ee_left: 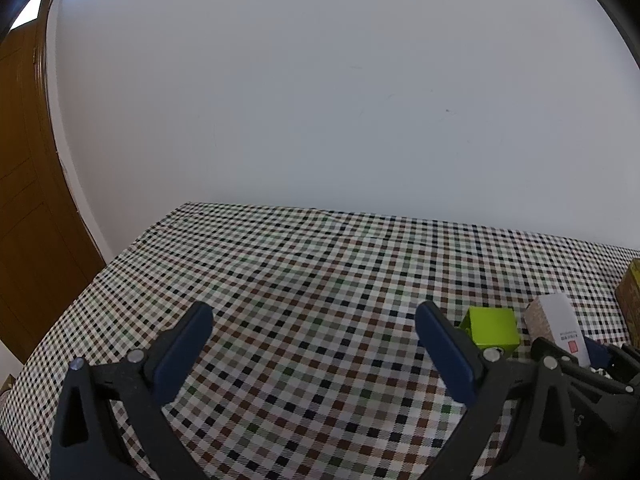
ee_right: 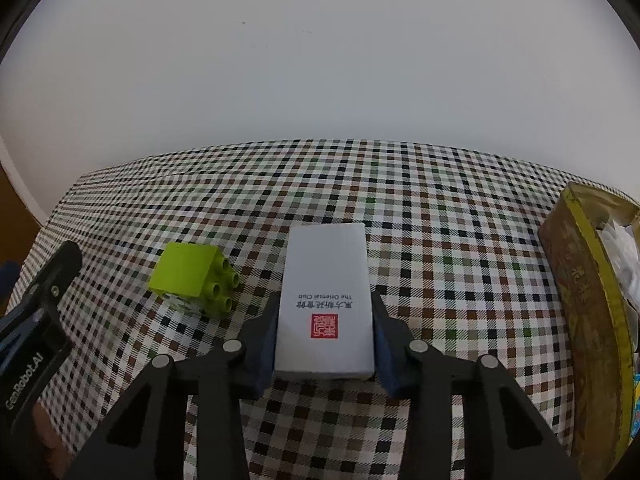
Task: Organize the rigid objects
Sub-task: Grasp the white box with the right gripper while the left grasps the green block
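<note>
A white box (ee_right: 326, 280) with a red seal and printed text lies flat on the checked tablecloth (ee_right: 440, 220). My right gripper (ee_right: 325, 300) has its blue pads against the box's two long sides, shut on it. To its left a lime green toy brick (ee_right: 188, 270) lies on its side, studs facing right. In the left wrist view the green brick (ee_left: 492, 330) and the white box (ee_left: 556, 316) show at the right. My left gripper (ee_left: 313, 312) stands open over bare cloth, nothing between its fingers.
An open yellow-rimmed tin (ee_right: 580, 280) with white contents stands at the right edge of the table. A white wall runs behind the table's far edge. A brown wooden door (ee_left: 24, 200) is at the left. Part of the left gripper's body (ee_right: 48, 292) shows at the left.
</note>
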`<state>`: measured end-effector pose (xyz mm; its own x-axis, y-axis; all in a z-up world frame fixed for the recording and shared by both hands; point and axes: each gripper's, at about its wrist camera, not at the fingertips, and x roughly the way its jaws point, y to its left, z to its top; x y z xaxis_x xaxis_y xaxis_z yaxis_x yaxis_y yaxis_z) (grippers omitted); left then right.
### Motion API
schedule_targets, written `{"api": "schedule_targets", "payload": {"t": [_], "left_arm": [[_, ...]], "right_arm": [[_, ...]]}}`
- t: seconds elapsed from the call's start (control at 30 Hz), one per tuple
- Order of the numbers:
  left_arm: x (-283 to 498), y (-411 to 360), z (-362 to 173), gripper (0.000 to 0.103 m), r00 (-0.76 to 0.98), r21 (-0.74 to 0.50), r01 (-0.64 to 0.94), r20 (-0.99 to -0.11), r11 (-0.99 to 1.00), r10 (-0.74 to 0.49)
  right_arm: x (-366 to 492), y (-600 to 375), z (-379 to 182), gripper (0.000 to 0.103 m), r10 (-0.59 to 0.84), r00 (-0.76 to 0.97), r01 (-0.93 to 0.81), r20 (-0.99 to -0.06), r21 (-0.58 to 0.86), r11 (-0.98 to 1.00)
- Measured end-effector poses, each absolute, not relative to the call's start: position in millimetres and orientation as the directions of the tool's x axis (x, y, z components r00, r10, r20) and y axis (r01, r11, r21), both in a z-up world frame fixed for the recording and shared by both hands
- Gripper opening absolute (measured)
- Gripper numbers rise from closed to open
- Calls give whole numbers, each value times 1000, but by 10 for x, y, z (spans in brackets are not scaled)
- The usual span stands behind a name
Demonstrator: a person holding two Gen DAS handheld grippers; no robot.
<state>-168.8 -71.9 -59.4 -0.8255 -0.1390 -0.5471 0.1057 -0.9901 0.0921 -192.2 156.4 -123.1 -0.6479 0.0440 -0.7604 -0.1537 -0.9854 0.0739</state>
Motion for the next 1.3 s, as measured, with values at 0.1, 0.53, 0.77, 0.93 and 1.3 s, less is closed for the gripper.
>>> {"api": "schedule_targets", "payload": {"t": [0.1, 0.53, 0.77, 0.93, 1.3], "left_arm": [[-1692, -711, -597, 102, -824, 91, 103, -550, -990, -137], [-1715, -688, -639, 102, -823, 82, 60, -560, -995, -96], [-1715, -629, -655, 102, -826, 68, -34, -564, -997, -11], [-1662, -443, -671, 102, -791, -8, -159, -597, -987, 133], [-2052, 157, -847, 74, -689, 2, -204, -710, -979, 142]], "right_arm": [[-1892, 1581, -1213, 44, 11, -660, -133, -751, 103, -986], [-1577, 1705, -994, 44, 73, -762, -92, -644, -3, -996], [-1318, 1814, -912, 44, 114, -805, -98, -582, -59, -993], [-1372, 1942, -916, 44, 70, -794, -101, -603, 17, -995], [-1478, 2052, -880, 44, 52, -791, -127, -609, 81, -989]]}}
